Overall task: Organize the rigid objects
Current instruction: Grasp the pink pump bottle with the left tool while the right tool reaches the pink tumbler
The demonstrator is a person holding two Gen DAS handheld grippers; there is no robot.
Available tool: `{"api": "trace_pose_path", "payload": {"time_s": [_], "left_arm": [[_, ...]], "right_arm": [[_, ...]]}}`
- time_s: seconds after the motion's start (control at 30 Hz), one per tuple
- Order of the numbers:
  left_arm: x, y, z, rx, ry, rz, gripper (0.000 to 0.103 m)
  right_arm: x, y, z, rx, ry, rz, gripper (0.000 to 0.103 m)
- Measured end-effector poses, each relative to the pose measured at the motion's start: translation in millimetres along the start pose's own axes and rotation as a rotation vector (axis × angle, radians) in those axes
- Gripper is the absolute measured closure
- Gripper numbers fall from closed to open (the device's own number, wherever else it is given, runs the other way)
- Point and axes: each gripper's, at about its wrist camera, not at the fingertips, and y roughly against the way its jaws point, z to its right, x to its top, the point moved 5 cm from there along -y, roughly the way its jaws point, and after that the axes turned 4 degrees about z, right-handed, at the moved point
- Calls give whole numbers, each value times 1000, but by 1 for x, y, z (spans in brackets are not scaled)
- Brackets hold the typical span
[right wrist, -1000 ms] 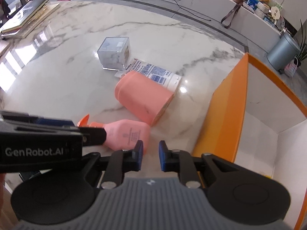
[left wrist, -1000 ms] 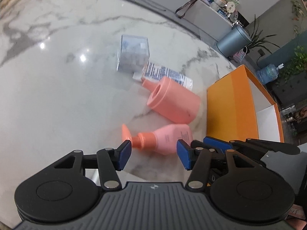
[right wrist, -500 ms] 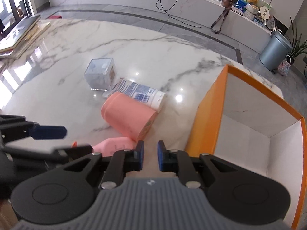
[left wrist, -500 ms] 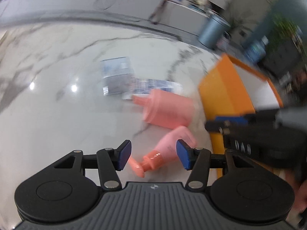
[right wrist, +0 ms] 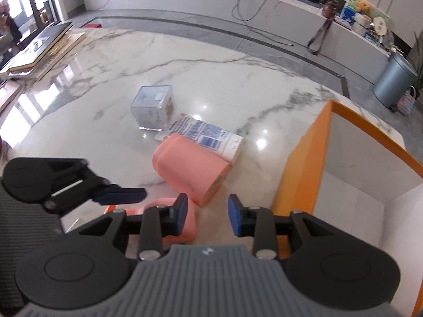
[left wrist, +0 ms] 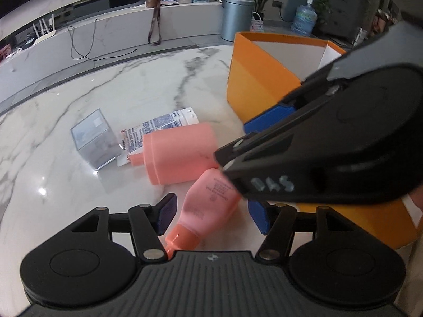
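A pink pump bottle [left wrist: 208, 206] lies on the marble table, orange cap toward me. My left gripper [left wrist: 212, 218] straddles its neck and shoulder; the jaws are opening and neither pad presses on it. Just right of it, my right gripper [right wrist: 208, 214] hovers over bare marble near the orange box [right wrist: 298, 174]; its jaws are opening with nothing between them. Beyond lie a large pink cylindrical container [left wrist: 179, 153] on its side, a white printed tube [left wrist: 161, 126] and a clear cube box [left wrist: 92, 140].
The orange box has a white inside and stands open at the right. The right gripper's body [left wrist: 330, 153] hangs over the bottle's far end. Flat boards [right wrist: 39, 50] are stacked at the table's far left. A grey bin [right wrist: 394, 82] stands on the floor.
My left gripper rolled and slid over the pink bottle, which now lies between its wider jaws. The right gripper's jaws went from almost shut to apart.
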Motion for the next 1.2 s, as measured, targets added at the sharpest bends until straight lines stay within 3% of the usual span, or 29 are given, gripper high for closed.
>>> {"api": "trace_pose_path", "payload": {"time_s": [0.1,0.2,0.27,0.4,0.63,0.93,1.2], "left_arm": [[-1,-10,1,-8,-9,-17,33],[-4,-16,-1,2,-11,-37,45],[-4,-16,-3,-6,-4,-39,47],[-4,-11,-20,6,89,-59,49],[-9,0,-60,106,273,-69,50],[-7,1,-79,137,344,-30,50],[-13,3,-73,166,290,-48,52]], "right_arm": [[1,-6,-3,8,30,-7,66],[5,-10,-5,15,59,1,57],[9,-12,-8,21,84,7,55],[19,-20,-16,28,147,10,42],[31,-41,-24,21,214,-16,37],[40,-58,-21,37,112,-77,34],[25,-47,-13,12,-12,-158,35]]}}
